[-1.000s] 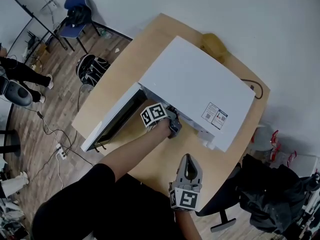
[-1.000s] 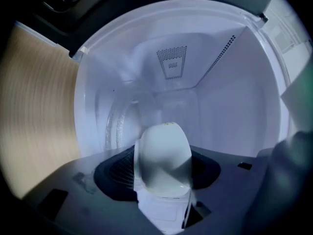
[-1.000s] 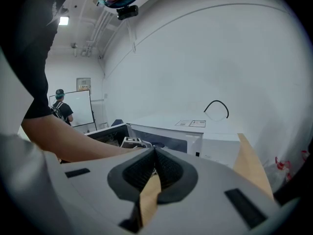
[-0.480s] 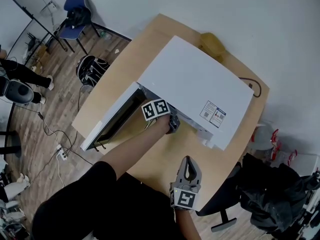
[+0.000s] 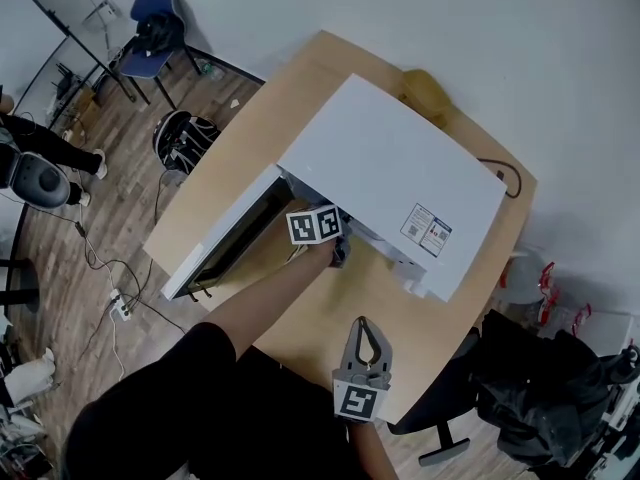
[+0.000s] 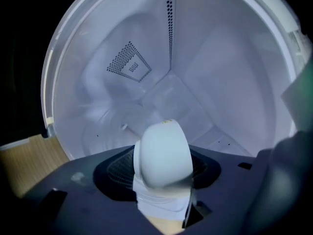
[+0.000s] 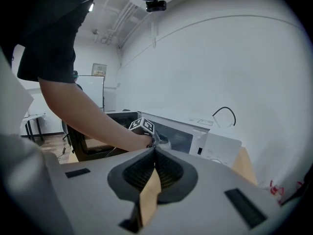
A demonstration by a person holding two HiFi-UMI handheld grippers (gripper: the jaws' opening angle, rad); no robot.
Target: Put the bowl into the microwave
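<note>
The white microwave (image 5: 400,168) stands on the round wooden table (image 5: 250,128) with its door (image 5: 225,238) swung open to the left. My left gripper (image 5: 338,248) reaches into the oven's mouth; the head view hides the bowl behind it. In the left gripper view the white bowl (image 6: 163,151) is tipped on edge between the jaws, with the left gripper (image 6: 164,173) shut on it in front of the pale cavity (image 6: 195,72). My right gripper (image 5: 362,346) hovers at the table's near edge, and in its own view the right gripper (image 7: 154,153) is shut and holds nothing.
A yellow-brown object (image 5: 425,86) and a black cable (image 5: 512,178) lie behind the microwave. A black office chair with dark clothing (image 5: 540,378) stands at the right. On the floor to the left are a black bag (image 5: 185,138), a blue chair (image 5: 155,13) and cables.
My left gripper has rolled about its own line at the oven's mouth, so its marker cube shows other faces. The right gripper has rolled a little and shifted slightly left.
</note>
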